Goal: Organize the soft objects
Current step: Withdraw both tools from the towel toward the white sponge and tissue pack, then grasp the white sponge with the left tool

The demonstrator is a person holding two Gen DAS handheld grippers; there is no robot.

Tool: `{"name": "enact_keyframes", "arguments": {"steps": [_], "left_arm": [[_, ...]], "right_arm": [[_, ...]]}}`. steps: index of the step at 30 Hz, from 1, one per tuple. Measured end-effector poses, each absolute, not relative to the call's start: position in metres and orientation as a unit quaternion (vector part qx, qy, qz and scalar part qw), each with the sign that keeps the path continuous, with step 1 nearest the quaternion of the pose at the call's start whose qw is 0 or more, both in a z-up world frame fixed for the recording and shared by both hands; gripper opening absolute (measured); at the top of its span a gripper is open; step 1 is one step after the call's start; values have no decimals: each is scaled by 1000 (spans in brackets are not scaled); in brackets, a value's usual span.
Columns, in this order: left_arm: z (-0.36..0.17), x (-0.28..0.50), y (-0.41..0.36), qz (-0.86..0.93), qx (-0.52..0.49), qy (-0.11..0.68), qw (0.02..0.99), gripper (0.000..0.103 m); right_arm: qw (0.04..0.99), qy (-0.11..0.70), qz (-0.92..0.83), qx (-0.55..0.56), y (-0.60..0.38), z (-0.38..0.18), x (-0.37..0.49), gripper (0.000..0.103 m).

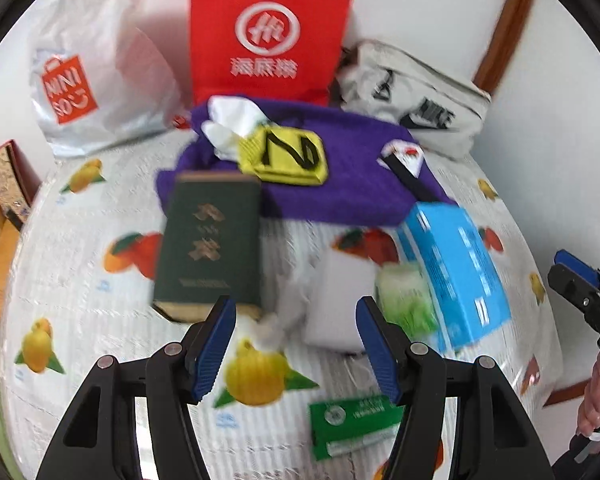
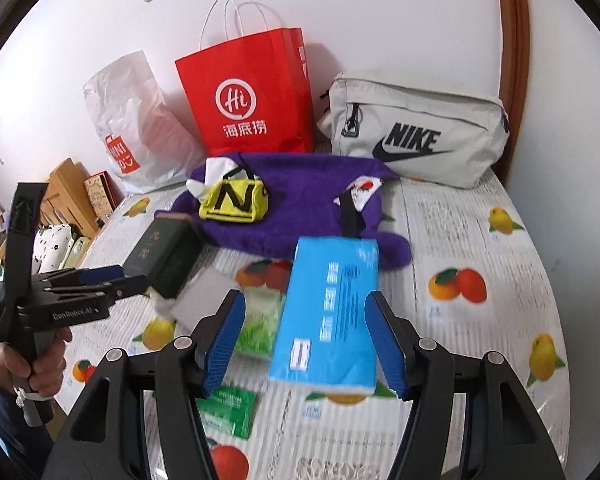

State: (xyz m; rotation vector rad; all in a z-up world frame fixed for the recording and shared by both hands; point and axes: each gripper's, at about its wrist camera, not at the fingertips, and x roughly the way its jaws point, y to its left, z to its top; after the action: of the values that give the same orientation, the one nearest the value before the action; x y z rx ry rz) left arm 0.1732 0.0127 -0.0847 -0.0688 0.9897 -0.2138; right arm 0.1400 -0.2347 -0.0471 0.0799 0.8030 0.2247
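Fingers on the left gripper [image 1: 296, 344] are spread wide with nothing between them, hovering over the fruit-print worktop [image 1: 80, 312] just short of the dark green box [image 1: 210, 244]. The right gripper [image 2: 304, 344] has its fingers spread too, sitting either side of the near end of the blue tissue pack [image 2: 328, 312], though I can't tell if the pads actually touch it.

Count of stuff: one blue tissue pack, one dark green box, one white pack [image 1: 340, 300] lying between them, one light green packet [image 1: 406, 296] tucked against the blue one, and one flat green sachet [image 1: 354, 424] close to the camera. Behind those is one purple plush thing [image 2: 300, 208] with one yellow pouch marked N [image 2: 236, 200] resting on top. Along the wall: one white Miniso bag [image 2: 136, 128], one red paper bag [image 2: 252, 100], one grey Nike bag [image 2: 416, 132].

In the right view, the left gripper comes in low from the left, pointing at the green box, with a hand [image 2: 40, 360] wrapped around its grip.
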Motion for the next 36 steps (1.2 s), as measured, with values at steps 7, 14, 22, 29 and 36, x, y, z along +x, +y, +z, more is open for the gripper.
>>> {"name": "enact_keyframes", "arguments": {"steps": [7, 14, 22, 29, 36], "left_arm": [[-108, 169, -27, -135, 32, 478, 867, 62], [-128, 179, -39, -138, 52, 488, 861, 62], [-149, 188, -47, -135, 71, 497, 854, 62], [-136, 182, -44, -156, 56, 479, 862, 47], [-111, 159, -29, -153, 52, 457, 875, 48]], "right_arm": [[913, 393, 101, 40, -244, -59, 120, 62], [906, 410, 92, 46, -258, -77, 117, 62], [900, 422, 97, 49, -259, -89, 121, 62], [896, 428, 111, 41, -248, -95, 116, 62], [889, 432, 147, 29, -223, -104, 105, 62]]}}
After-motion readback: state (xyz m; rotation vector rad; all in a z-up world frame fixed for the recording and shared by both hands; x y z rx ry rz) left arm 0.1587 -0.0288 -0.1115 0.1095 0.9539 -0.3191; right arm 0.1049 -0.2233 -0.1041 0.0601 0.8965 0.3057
